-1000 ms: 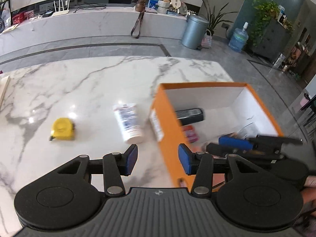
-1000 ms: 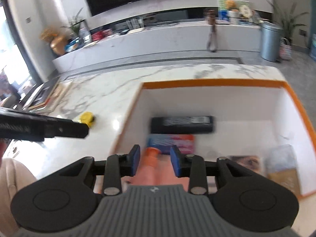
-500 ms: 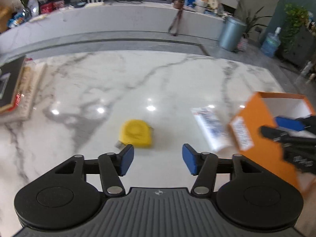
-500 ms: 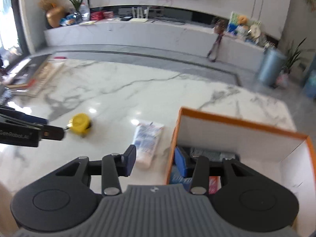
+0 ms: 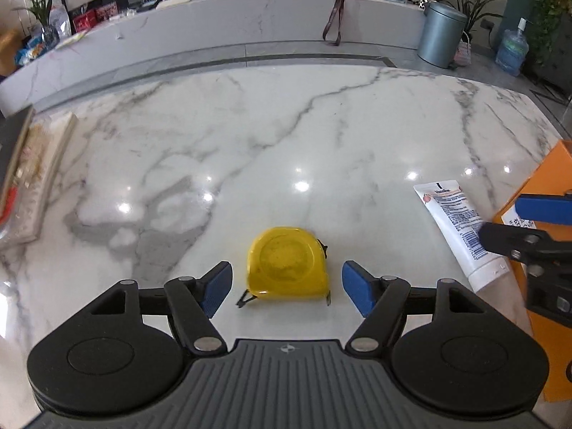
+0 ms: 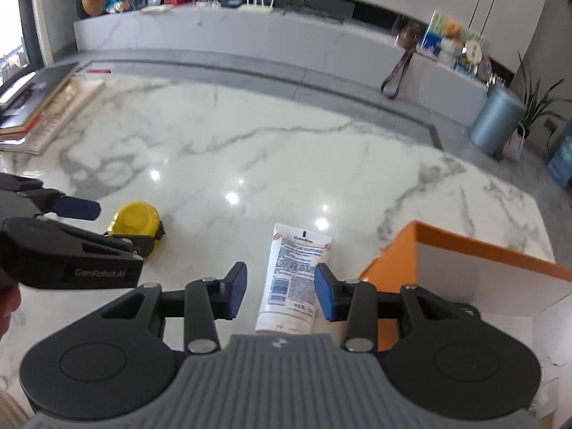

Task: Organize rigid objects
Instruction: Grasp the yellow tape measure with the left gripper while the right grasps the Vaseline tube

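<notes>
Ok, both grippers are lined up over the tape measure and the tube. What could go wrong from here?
The left gripper, its jaws opening, straddles the yellow tape measure; its smooth rounded case might slip on the glossy table. The right gripper straddles the white tube close to the orange box, so a finger could clip its wall.

A home living room: marble table [image 5: 321, 136], media console [image 5: 250, 21], houseplants [image 5: 468, 3].

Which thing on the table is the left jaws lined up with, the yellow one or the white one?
The yellow tape measure. It sits between the opening jaws of the left gripper, untouched; the white tube lies off to the right.
</notes>
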`<state>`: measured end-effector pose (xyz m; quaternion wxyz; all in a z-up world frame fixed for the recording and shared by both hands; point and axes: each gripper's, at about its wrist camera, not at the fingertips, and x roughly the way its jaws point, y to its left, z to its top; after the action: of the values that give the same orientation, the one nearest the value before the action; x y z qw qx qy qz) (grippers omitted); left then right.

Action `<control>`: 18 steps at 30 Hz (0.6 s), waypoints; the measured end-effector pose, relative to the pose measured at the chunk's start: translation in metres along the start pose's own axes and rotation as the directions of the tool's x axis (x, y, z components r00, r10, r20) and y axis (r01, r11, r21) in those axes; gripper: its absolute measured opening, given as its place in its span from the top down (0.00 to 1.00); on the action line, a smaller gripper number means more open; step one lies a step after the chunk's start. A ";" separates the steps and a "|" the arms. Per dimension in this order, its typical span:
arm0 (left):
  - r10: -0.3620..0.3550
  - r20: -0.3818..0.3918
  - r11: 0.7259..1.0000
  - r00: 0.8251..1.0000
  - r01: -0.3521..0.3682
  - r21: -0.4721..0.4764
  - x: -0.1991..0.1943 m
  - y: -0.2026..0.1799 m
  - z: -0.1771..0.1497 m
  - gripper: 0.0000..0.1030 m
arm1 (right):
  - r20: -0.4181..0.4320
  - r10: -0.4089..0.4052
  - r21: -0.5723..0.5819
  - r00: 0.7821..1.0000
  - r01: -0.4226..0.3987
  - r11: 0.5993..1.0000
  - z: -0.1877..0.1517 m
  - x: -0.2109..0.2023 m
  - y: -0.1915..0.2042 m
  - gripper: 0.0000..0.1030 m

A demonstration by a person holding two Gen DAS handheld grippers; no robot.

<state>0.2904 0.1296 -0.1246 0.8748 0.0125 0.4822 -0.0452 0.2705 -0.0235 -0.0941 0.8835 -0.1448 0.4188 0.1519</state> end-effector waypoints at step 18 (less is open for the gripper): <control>-0.019 0.024 1.000 1.000 0.020 -0.017 0.011 0.005 -0.008 0.40 | -0.162 -0.095 0.132 0.982 0.117 0.984 0.002 0.052 0.010 0.56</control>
<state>0.2896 0.1348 -0.1381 0.8800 -0.0003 0.4723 -0.0498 0.2996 -0.0063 -0.1348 0.8631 -0.1154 0.4877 0.0627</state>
